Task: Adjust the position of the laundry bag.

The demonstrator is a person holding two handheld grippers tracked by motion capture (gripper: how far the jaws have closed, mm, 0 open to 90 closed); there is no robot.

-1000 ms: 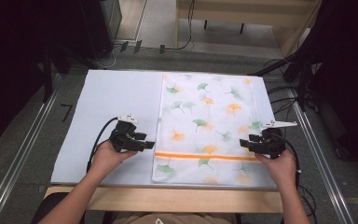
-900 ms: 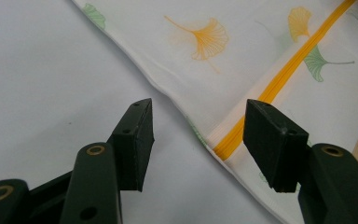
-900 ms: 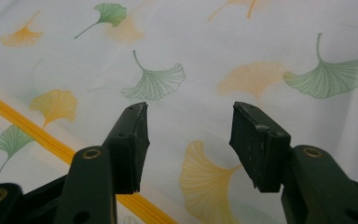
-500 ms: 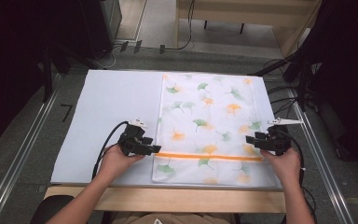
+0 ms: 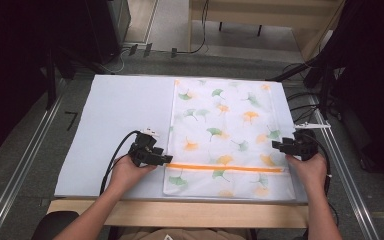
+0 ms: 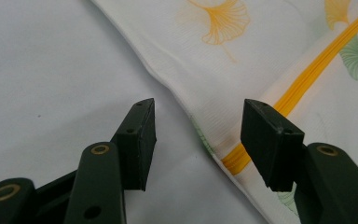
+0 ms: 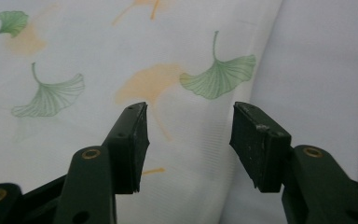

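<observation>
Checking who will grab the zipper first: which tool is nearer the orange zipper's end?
Left. The left tool straddles the bag's edge at the orange zipper end; the right tool sits over the leaf-print bag edge beyond the zipper.

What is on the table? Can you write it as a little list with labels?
cloth: white with green and orange leaves, lying flat
stripe: orange, running across the cloth near the person
table cover: pale sheet under the cloth
left hand-held gripper: open, at the cloth's left edge by the stripe's end
right hand-held gripper: open, at the cloth's right edge
</observation>
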